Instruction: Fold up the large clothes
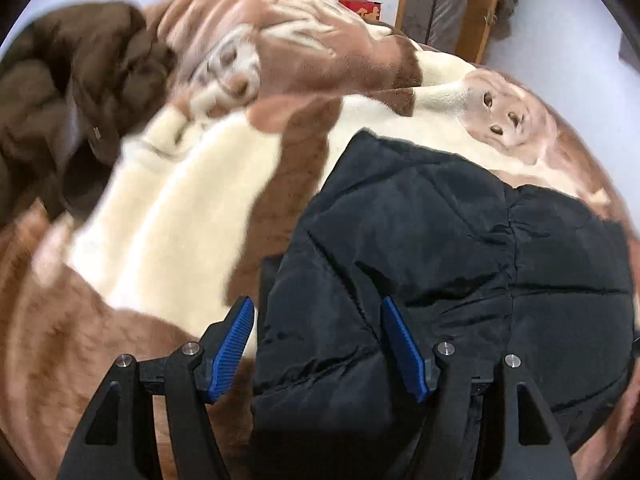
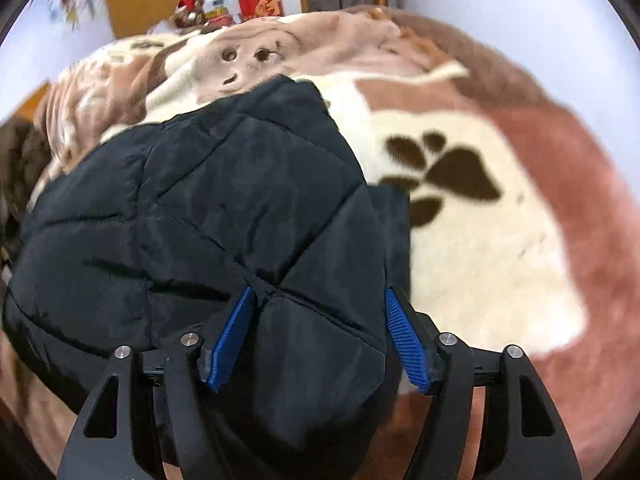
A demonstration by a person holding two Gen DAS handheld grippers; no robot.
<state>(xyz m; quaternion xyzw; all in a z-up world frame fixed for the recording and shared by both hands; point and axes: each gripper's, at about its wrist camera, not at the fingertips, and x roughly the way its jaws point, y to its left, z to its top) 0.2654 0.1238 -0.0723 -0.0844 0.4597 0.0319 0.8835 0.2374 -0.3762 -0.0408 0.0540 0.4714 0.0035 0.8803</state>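
black quilted puffer jacket (image 1: 460, 248) lower centre, folded on brown-and-cream plush blanket (image 1: 168, 216) | left gripper (image 1: 318, 348) and right gripper (image 2: 320, 338) spread wide, straddling near corners, likely to pinch for next fold

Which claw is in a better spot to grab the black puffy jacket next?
Probably the right claw: its open fingers straddle the black jacket. The left claw reaches only the jacket's edge.

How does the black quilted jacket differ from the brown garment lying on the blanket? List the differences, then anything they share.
The black jacket is folded into a fairly flat, compact bundle; the brown garment lies in a crumpled heap. The black jacket sits between both open claws, left claw and right claw; the brown garment lies off to the side. Both rest on the patterned blanket.
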